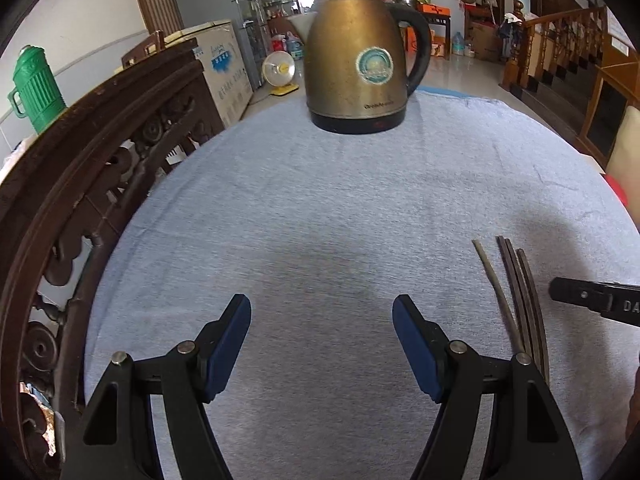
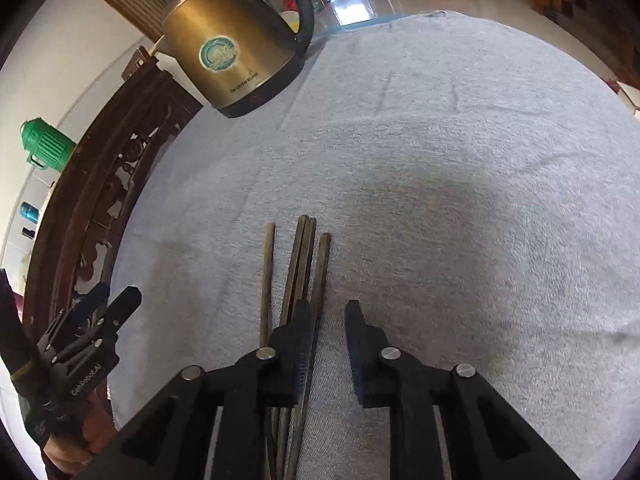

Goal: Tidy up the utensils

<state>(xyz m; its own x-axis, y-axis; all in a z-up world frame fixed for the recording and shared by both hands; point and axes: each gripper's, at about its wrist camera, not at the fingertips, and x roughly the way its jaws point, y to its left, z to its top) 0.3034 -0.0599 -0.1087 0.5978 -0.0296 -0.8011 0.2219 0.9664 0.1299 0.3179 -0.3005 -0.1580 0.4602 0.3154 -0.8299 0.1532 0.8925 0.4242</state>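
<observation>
**Chopsticks gathered on the towel, both grippers clear of them**

The left gripper (image 1: 322, 312) hung over the pale blue towel (image 1: 320, 208) with its blue-padded fingers (image 1: 230, 344) spread wide and nothing but bare cloth between them. Straight ahead of it, at the far end of the towel, stood a brass-coloured electric kettle (image 1: 354, 56) with a black handle and base. Off to its right, just beyond its right finger, lay the chopsticks (image 1: 516, 300): four dark sticks bunched together on the cloth, their far tips fanning apart a little, the leftmost one paler and slightly separate from the other three.

From the right wrist view, the right gripper (image 2: 328, 320) sat directly over the near ends of the same chopsticks (image 2: 304, 264). Its jaws were parted by a narrow gap, with only towel (image 2: 440, 160) showing between the pads. The sticks ran forward from beneath its left finger (image 2: 298, 344) and slightly to the left of the gap, so they were not pinched; whether that finger touched them could not be told. The kettle (image 2: 232, 52) stood far ahead and to the left of this gripper.

The tip of the right gripper (image 1: 592, 300) showed at the right edge of the left wrist view, just beside the chopsticks. A carved dark wooden chair back (image 1: 80, 184) curved along the towel's left side, and a green flask (image 1: 34, 88) stood beyond it.
</observation>
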